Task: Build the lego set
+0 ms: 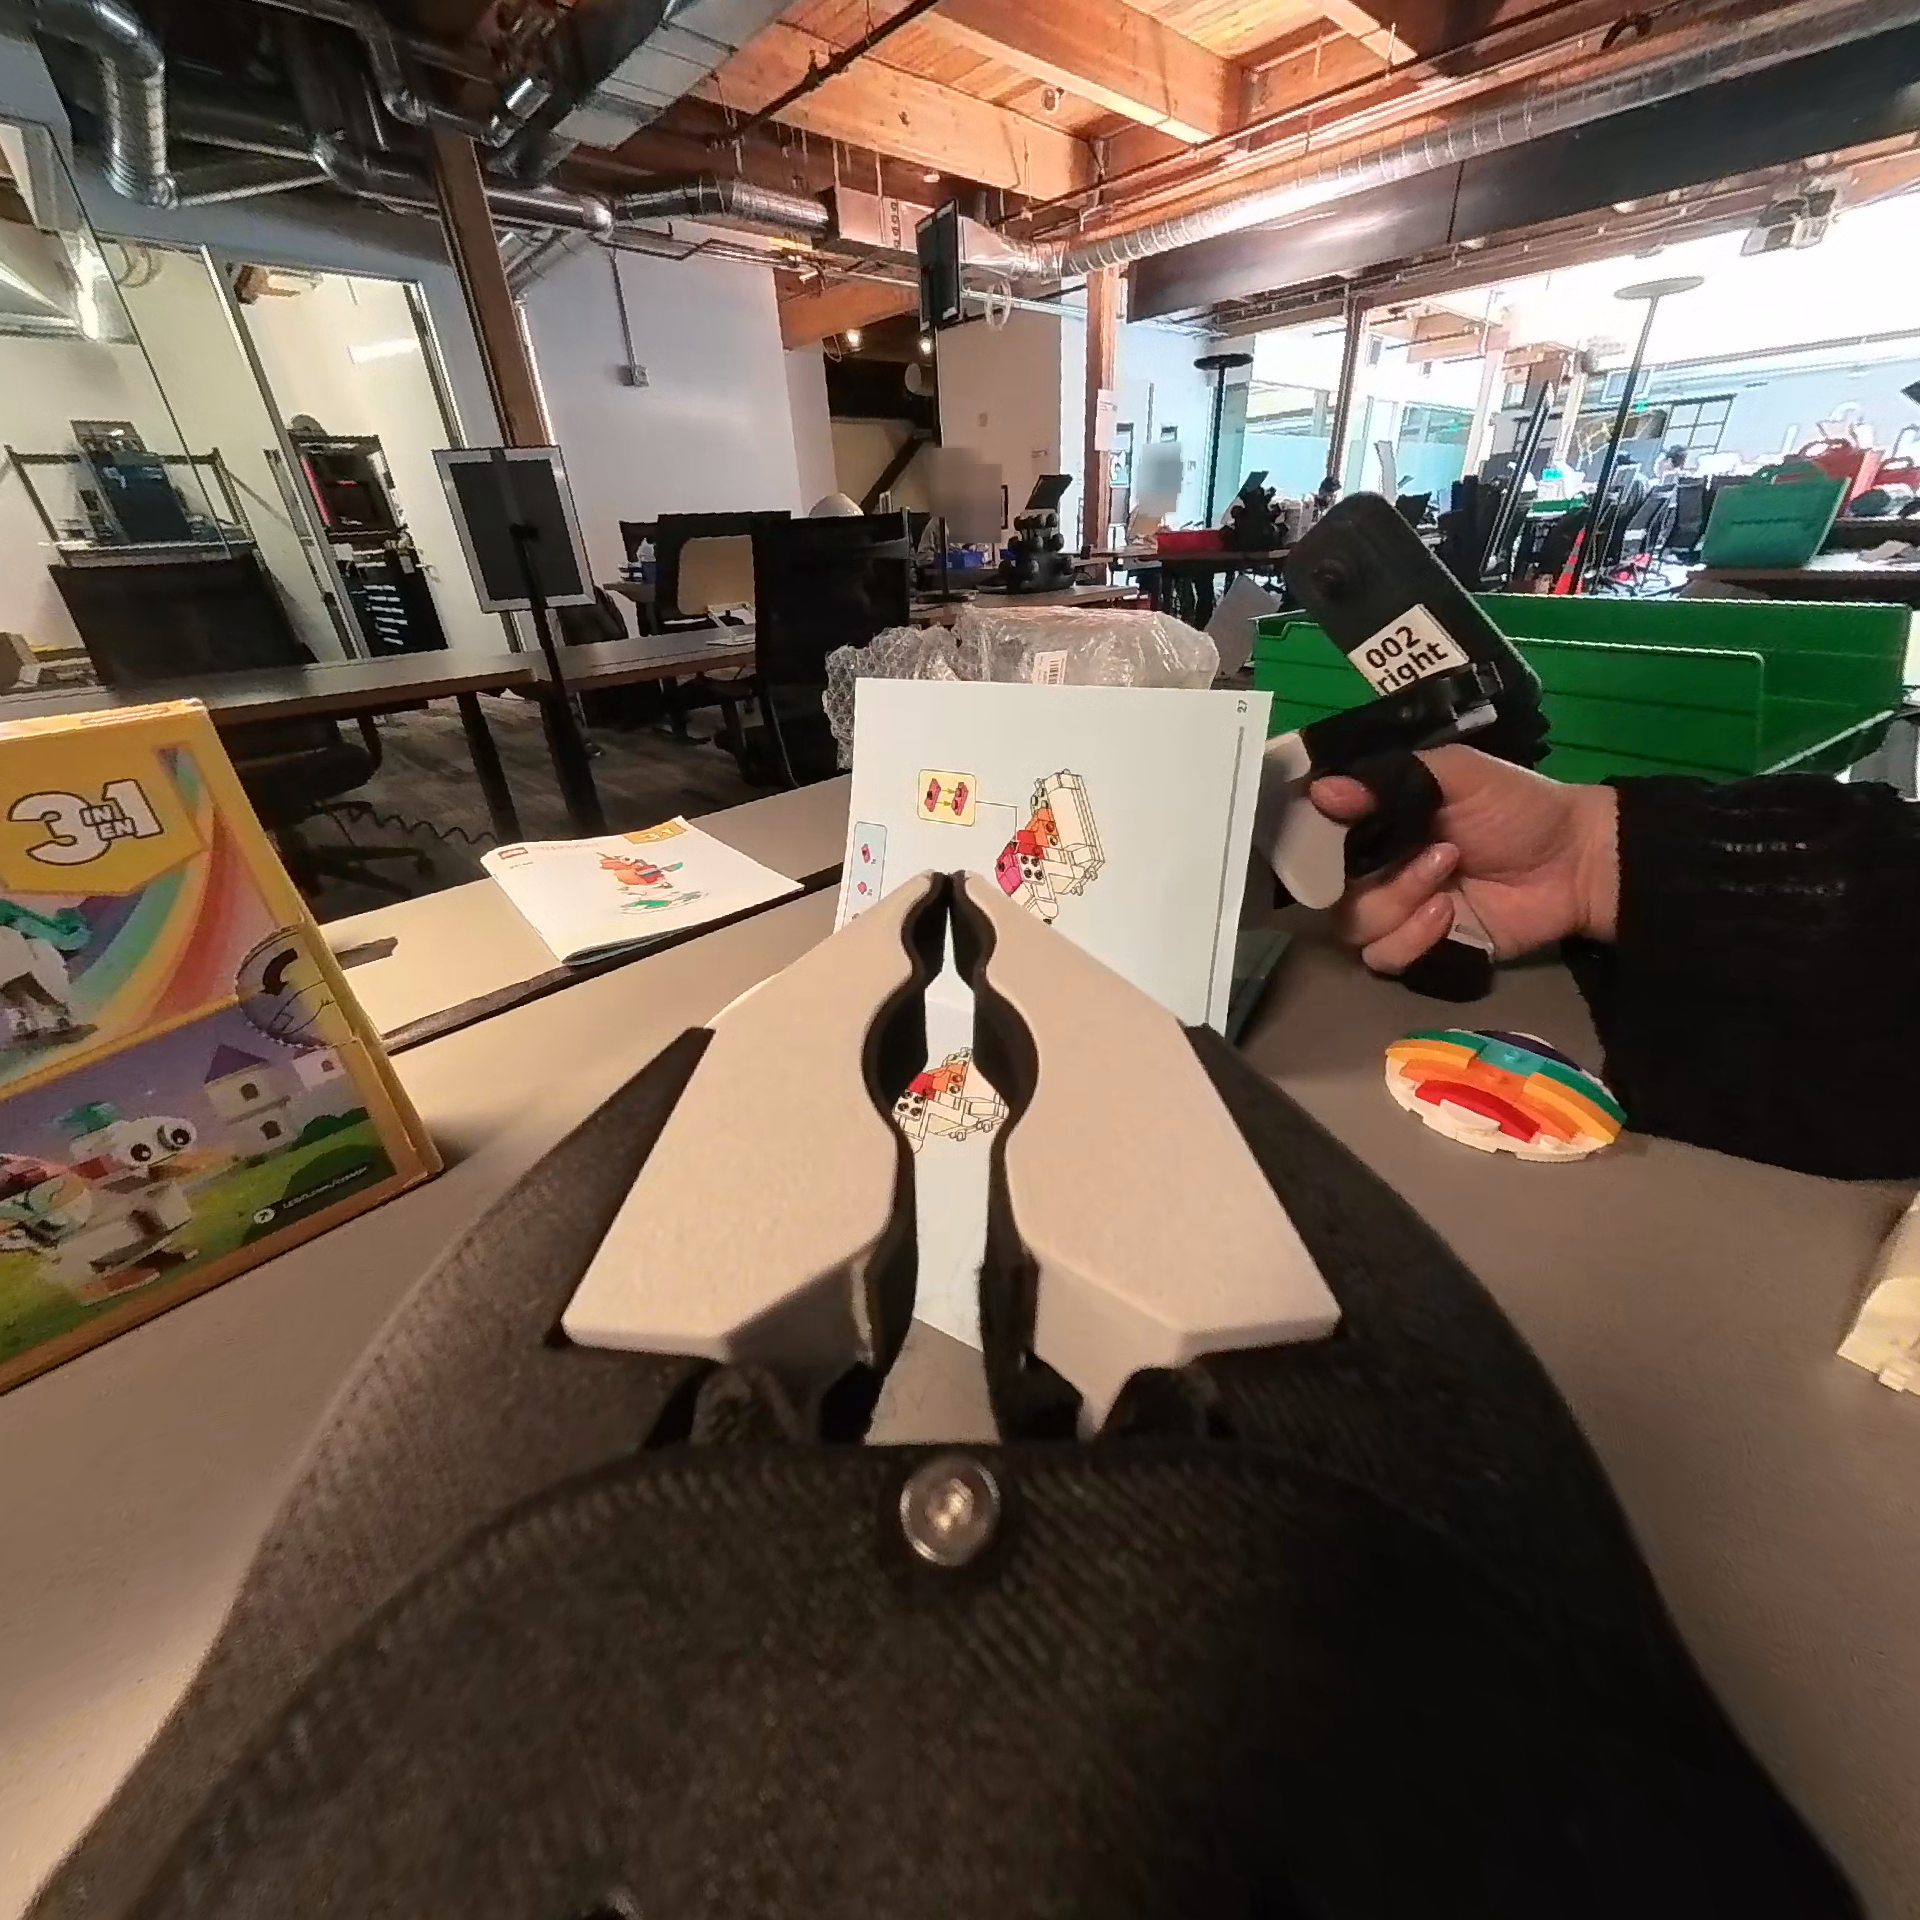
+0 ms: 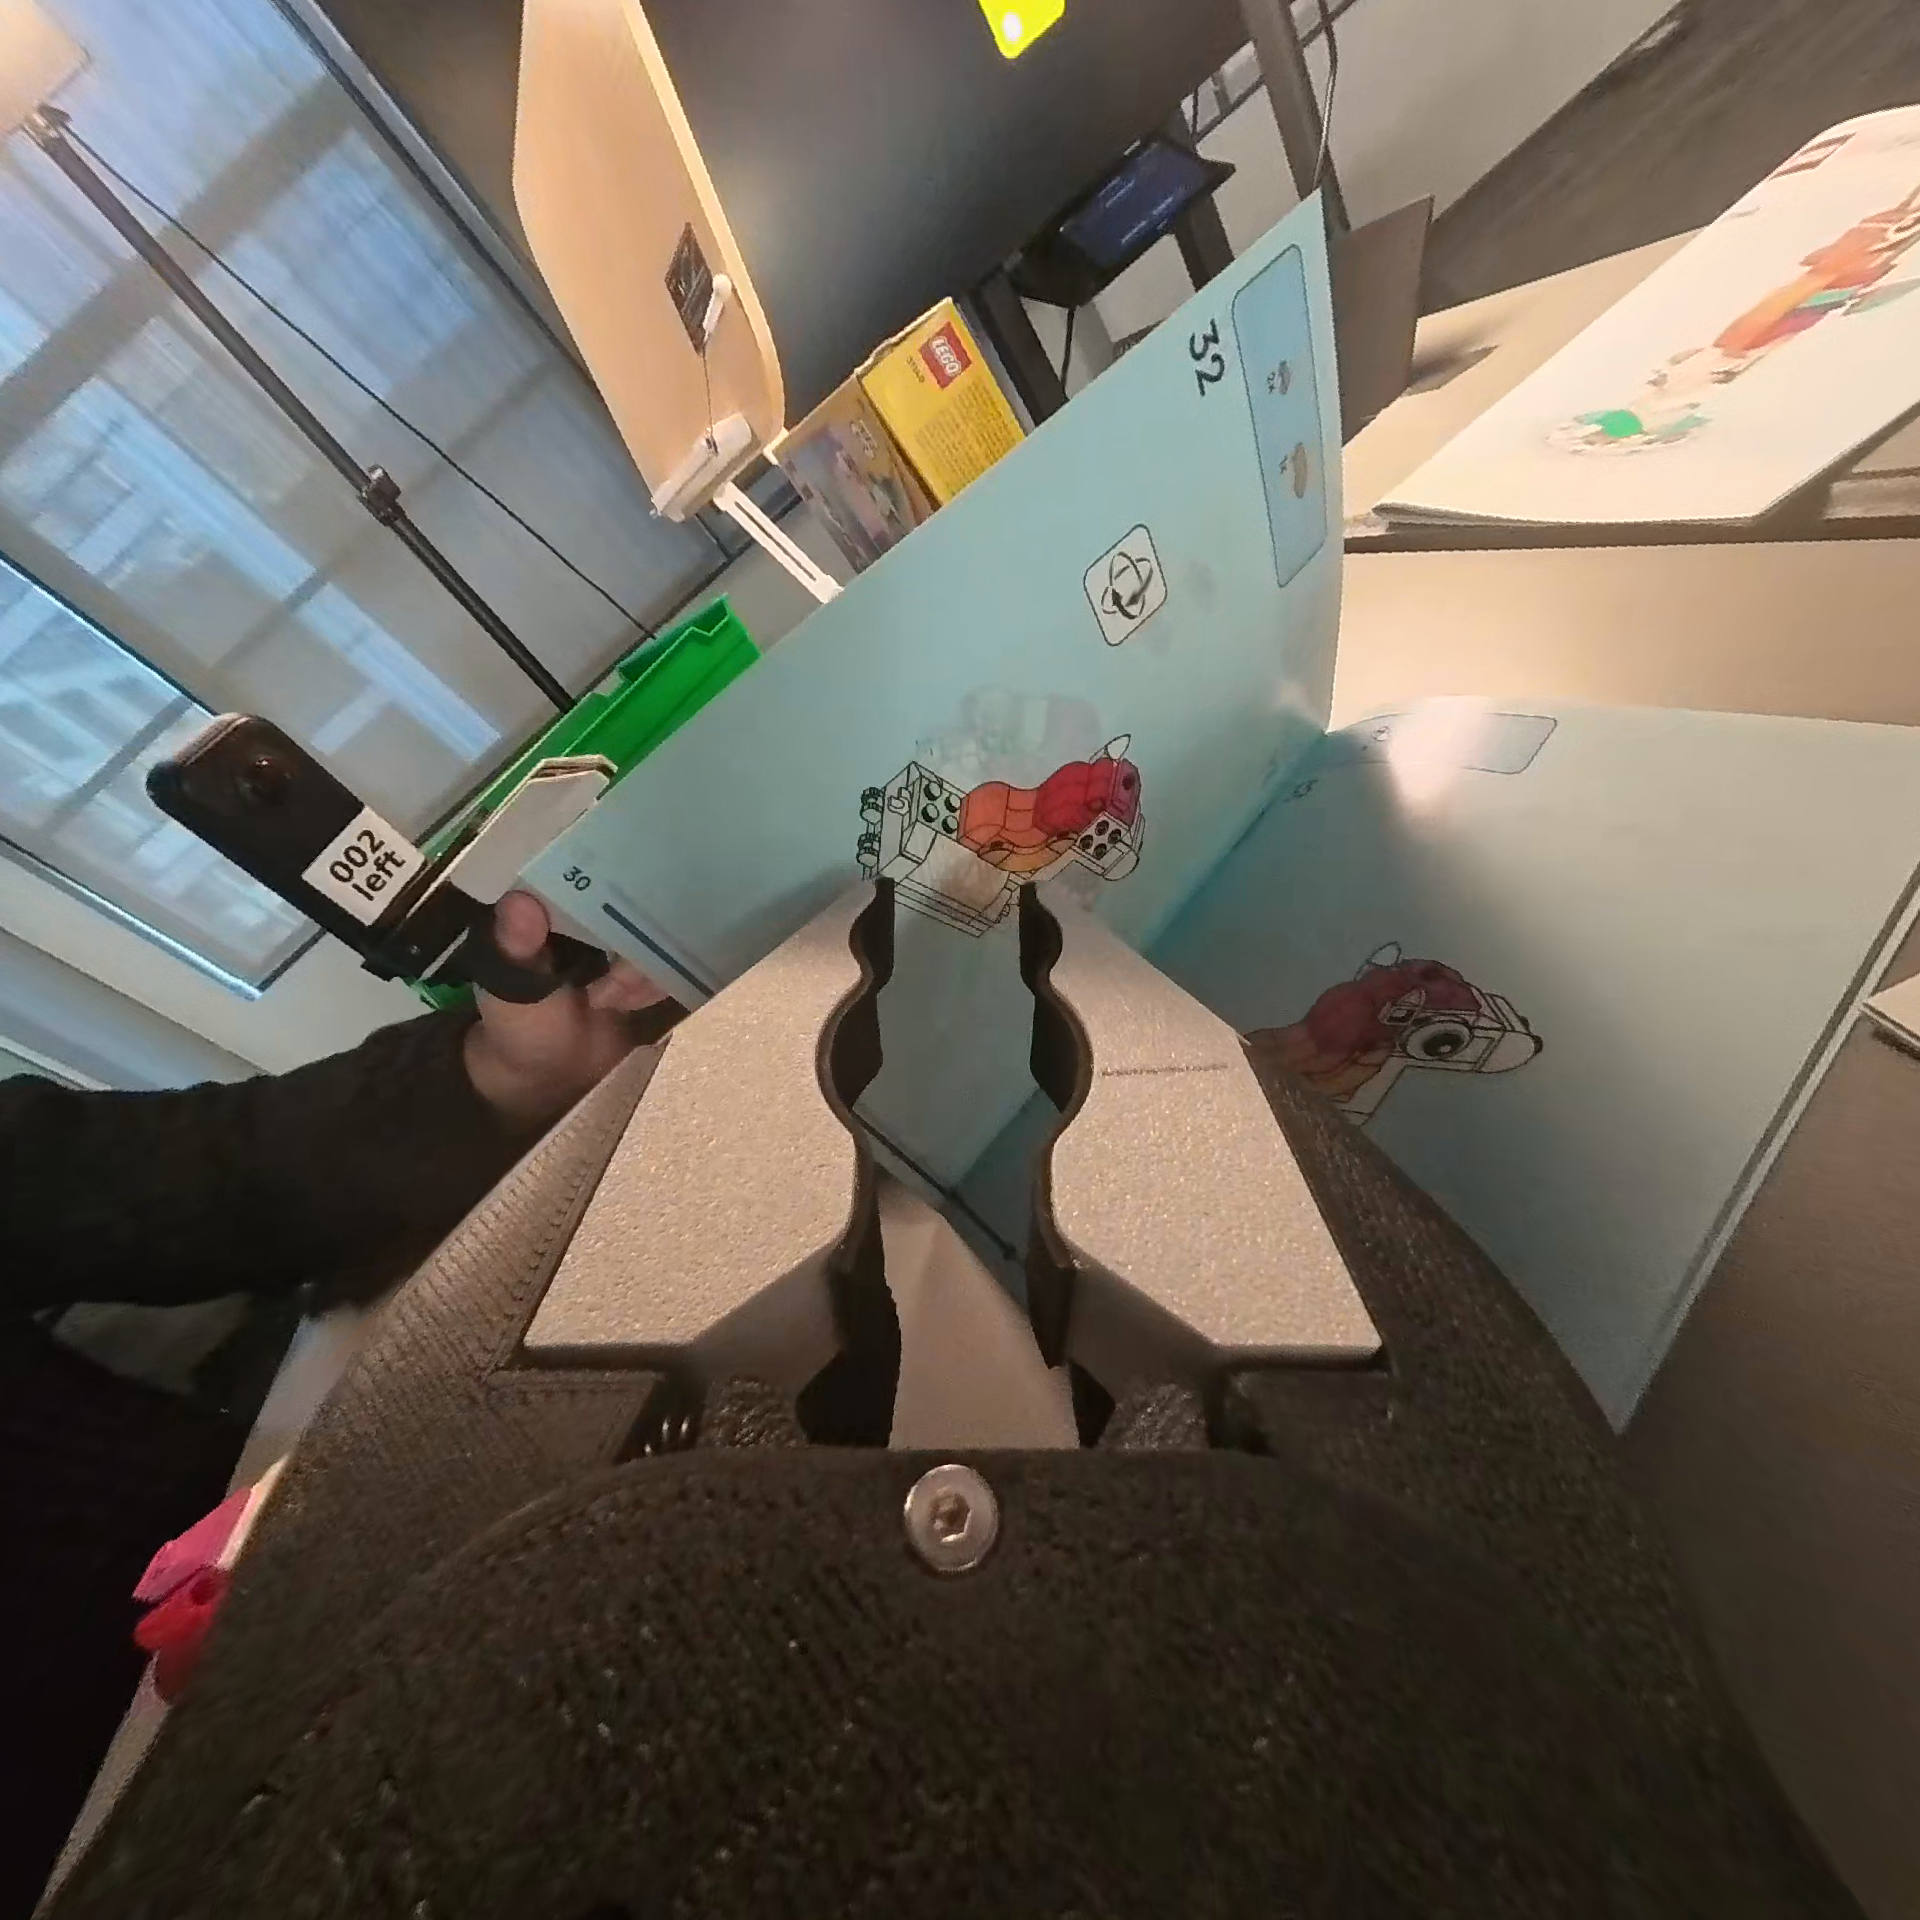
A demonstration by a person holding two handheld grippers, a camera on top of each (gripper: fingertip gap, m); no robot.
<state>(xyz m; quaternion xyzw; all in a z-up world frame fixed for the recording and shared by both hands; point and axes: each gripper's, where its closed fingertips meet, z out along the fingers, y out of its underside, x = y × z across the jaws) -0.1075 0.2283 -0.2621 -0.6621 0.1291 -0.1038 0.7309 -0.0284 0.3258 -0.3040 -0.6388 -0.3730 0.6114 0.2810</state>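
Observation:
The light-blue instruction booklet lies open on the grey table, with pages (image 1: pixel 1091 831) standing upright. My left gripper (image 1: pixel 952 883) is shut, with its tips touching right in front of the upright pages. I cannot tell whether it pinches paper. It also shows in the right wrist view (image 2: pixel 551 810) at the pages' left edge. My right gripper (image 2: pixel 951 904) is open, with the foot of the upright pages (image 2: pixel 987 623) between its jaws. One of its fingers (image 1: pixel 1299 842) shows past the pages' right edge. A rainbow lego build (image 1: pixel 1496 1091) lies on the table to the right.
The lego box (image 1: pixel 177 1039) stands at the left. A second booklet (image 1: pixel 634 883) lies behind it. A green bin (image 1: pixel 1662 686) and bubble wrap (image 1: pixel 1039 655) sit at the back. A white build (image 1: pixel 1886 1320) is at the right edge. Pink and red bricks (image 2: pixel 187 1590) lie near my right gripper. The left gripper's tips are roughly 15 cm from the right gripper's.

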